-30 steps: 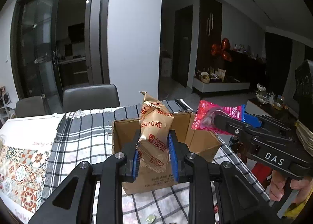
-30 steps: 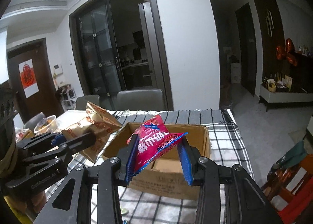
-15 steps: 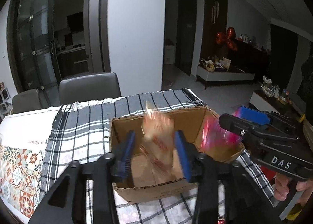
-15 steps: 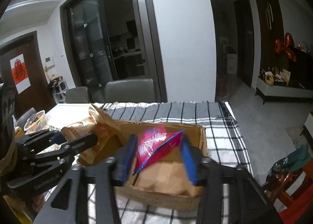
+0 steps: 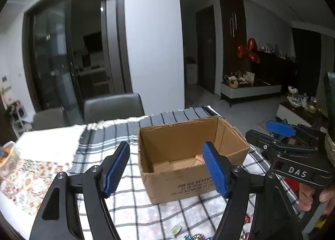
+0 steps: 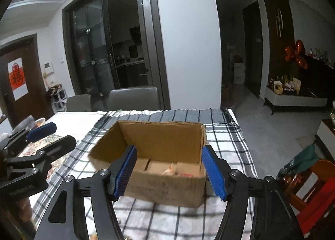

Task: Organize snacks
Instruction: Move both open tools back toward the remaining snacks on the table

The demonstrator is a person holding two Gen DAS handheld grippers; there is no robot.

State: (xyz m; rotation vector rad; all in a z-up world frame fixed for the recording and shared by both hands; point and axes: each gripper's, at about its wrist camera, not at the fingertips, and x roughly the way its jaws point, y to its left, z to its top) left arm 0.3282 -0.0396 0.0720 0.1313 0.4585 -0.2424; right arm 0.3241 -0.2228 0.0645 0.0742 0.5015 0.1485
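One cardboard box (image 5: 194, 157) stands open-topped on the checked cloth (image 5: 100, 143) that covers part of the counter (image 5: 50, 135). It is the landmark for all else.

Two tongs face the box from the near side. The left tongs (image 5: 167, 168) have just been opening and stand apart with nothing between the blue pads; their right pad overlaps the box's near wall in the left view. The right tongs (image 6: 170, 169) have also just been opening and stand apart, empty, one pad at each near corner of the box in the right view. A hand (image 5: 312, 196) grips the handle of the right tongs, to the right of the box.

Inside the box, on its floor, lie two snack packets as far as can be told: a pale one (image 6: 170, 169) near the middle and a red one (image 6: 185, 175) just right of it against the near wall. Both are largely hidden.

In front of the box, on the cloth, a few small wrapped sweets (image 5: 175, 229) lie loose; the count is unclear.

Behind the box, two grey chairs (image 6: 134, 98) stand at the counter's far edge.
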